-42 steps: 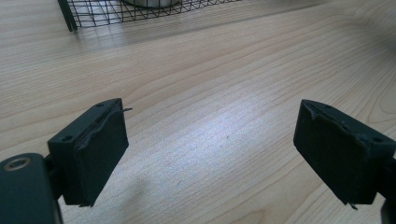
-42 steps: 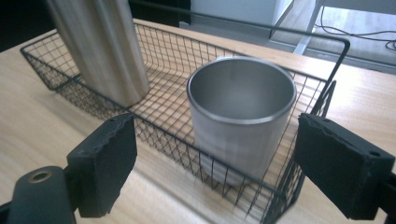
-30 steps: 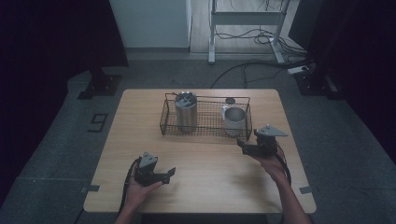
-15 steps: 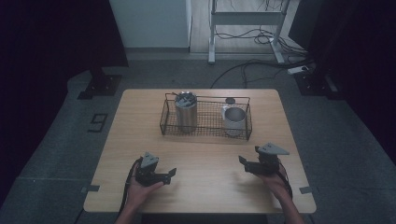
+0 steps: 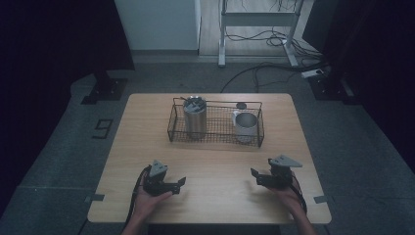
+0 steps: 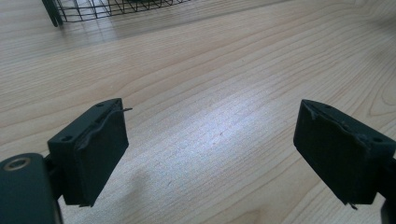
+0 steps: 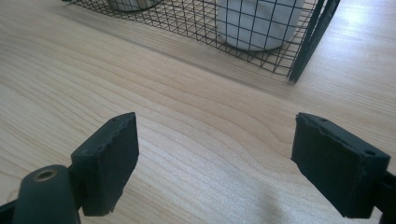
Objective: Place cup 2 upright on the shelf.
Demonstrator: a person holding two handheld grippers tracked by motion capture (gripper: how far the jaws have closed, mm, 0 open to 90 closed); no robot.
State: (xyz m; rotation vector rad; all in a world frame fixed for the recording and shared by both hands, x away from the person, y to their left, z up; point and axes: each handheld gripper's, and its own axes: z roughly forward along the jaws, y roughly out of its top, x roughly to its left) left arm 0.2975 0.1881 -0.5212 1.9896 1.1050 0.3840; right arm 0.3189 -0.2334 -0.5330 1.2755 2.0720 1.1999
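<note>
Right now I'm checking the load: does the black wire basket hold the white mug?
Yes, in the high view the white mug stands inside the black wire basket, at its right end.

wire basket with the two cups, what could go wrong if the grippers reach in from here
1. The white mug stands close to the wire basket at its right end wall, so the right gripper, with its jaws open, may snag the mesh.
2. The tall steel tumbler could tip against the wires if the left gripper clips its rim.
</note>
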